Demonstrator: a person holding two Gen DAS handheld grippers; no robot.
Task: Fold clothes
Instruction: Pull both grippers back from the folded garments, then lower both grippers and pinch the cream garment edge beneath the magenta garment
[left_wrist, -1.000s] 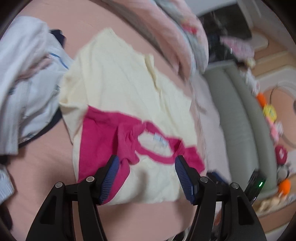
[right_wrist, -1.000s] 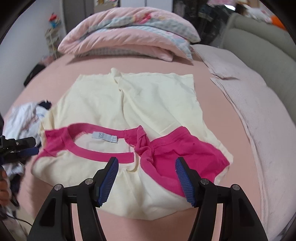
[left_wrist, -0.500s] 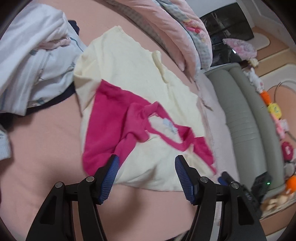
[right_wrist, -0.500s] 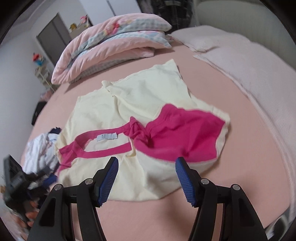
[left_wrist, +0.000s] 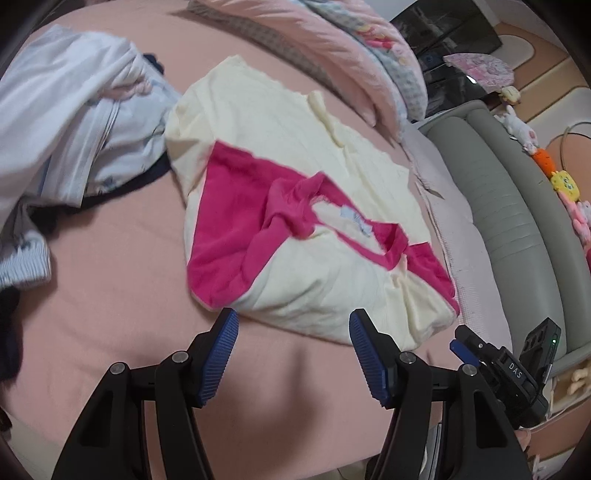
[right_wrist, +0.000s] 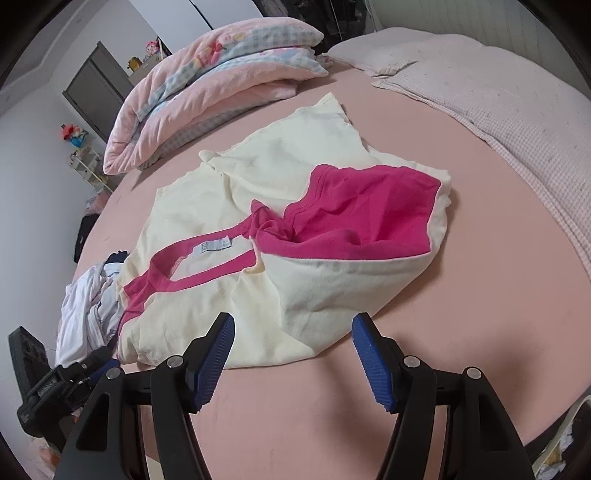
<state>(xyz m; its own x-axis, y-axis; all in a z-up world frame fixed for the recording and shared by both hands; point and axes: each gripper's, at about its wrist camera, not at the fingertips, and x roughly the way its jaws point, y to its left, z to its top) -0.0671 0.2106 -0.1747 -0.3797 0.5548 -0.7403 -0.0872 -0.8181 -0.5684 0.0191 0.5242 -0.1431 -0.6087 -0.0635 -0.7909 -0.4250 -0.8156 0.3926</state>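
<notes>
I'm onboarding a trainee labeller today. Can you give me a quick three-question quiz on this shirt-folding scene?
1. True or false: the left gripper is holding the cream shirt.
2. Which colour are the shirt's sleeves and collar: A blue, B pink, C green?
3. What lies on the bed beside the shirt, opposite the grey cushion?

Key: 1 false, both grippers are open and empty; 2 B; 3 a pile of white clothes.
</notes>
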